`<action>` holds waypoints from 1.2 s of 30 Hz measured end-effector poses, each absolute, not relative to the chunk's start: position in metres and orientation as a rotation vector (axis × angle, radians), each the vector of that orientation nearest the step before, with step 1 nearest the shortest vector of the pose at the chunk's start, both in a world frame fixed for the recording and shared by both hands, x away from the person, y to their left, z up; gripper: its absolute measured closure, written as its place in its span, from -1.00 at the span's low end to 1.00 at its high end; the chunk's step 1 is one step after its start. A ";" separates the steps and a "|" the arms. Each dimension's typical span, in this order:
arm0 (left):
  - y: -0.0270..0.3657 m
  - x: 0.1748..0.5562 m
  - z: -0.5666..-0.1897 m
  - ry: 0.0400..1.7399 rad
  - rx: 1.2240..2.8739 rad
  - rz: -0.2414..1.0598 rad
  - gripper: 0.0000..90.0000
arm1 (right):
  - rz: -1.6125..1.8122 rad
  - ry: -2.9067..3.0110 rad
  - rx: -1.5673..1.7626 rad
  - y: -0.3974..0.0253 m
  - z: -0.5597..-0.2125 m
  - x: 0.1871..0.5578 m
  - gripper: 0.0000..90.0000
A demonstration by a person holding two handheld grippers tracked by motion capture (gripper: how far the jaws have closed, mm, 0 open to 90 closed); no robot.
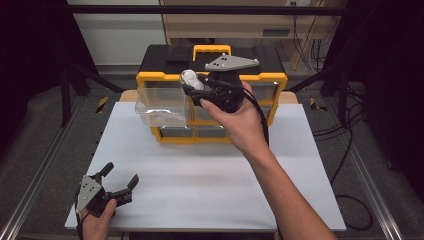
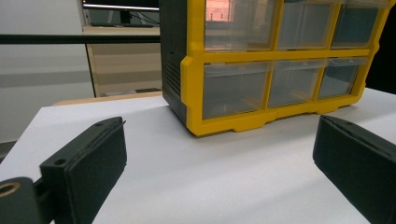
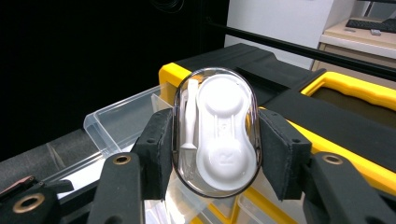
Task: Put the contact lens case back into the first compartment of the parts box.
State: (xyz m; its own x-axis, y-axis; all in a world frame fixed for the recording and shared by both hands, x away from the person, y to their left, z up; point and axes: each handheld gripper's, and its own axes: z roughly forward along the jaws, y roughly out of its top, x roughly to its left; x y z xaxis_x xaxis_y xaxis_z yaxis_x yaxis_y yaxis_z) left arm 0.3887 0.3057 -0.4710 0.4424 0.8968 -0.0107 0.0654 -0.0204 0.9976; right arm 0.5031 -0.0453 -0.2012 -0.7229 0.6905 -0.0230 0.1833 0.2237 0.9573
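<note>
Two jaws clamp oval case (image 3: 215, 130) (glossy plastic).

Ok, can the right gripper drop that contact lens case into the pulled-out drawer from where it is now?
Probably yes: the right gripper holds the contact lens case just above the open clear drawer, and nothing sits between them.

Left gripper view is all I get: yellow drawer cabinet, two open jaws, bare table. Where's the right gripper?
Observer: The right gripper is raised in front of the cabinet's top row.
Operator: Holding anything?
Observer: Yes, a clear oval contact lens case, white insert inside, clamped between its jaws.
Operator: Any drawer open?
Observer: The top-left clear drawer is pulled out, beside the held case.
</note>
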 end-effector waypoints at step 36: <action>0.307 0.387 -0.470 0.907 1.437 0.835 -0.94 | 1.476 2.100 0.773 -0.014 -0.194 0.508 0.09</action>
State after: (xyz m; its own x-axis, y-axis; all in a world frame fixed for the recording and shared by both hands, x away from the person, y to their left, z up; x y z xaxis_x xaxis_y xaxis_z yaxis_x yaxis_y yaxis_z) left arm 0.3872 0.3070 -0.4700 0.4416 0.8971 -0.0134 0.0609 -0.0150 0.9980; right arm 0.5080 -0.0139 -0.1939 -0.7379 0.6733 -0.0474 0.1836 0.2678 0.9458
